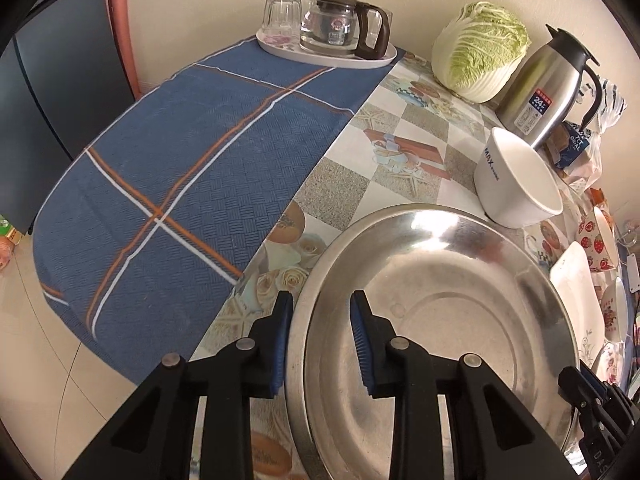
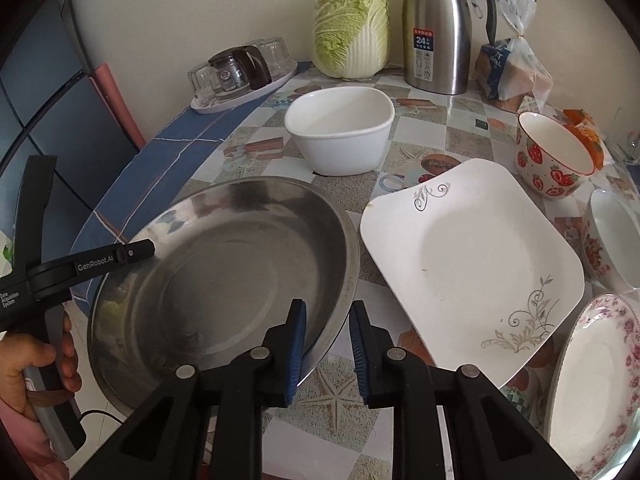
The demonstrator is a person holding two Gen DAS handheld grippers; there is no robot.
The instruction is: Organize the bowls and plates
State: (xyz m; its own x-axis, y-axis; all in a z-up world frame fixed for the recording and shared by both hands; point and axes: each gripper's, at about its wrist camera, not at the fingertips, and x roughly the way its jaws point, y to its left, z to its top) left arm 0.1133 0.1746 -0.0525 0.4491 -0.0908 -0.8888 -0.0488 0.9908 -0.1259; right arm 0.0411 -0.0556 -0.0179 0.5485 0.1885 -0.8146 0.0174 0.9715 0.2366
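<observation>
A large steel basin (image 1: 440, 320) sits on the patterned table; it also shows in the right wrist view (image 2: 224, 272). My left gripper (image 1: 322, 308) is open, its fingers straddling the basin's left rim. My right gripper (image 2: 328, 316) is open, its fingers straddling the basin's right rim. A white square bowl (image 2: 340, 128) stands behind the basin, also seen in the left wrist view (image 1: 516, 176). A white square plate (image 2: 472, 264) lies right of the basin. A strawberry bowl (image 2: 552, 156), a floral bowl (image 2: 612, 240) and a floral plate (image 2: 596, 384) lie further right.
A cabbage (image 2: 352, 28), steel thermos (image 2: 436, 28) and bagged bread (image 2: 508, 68) stand at the back wall. A tray with glass pot and cups (image 1: 324, 32) sits on the blue cloth (image 1: 168, 184) at the left. The table edge curves near the floor on the left.
</observation>
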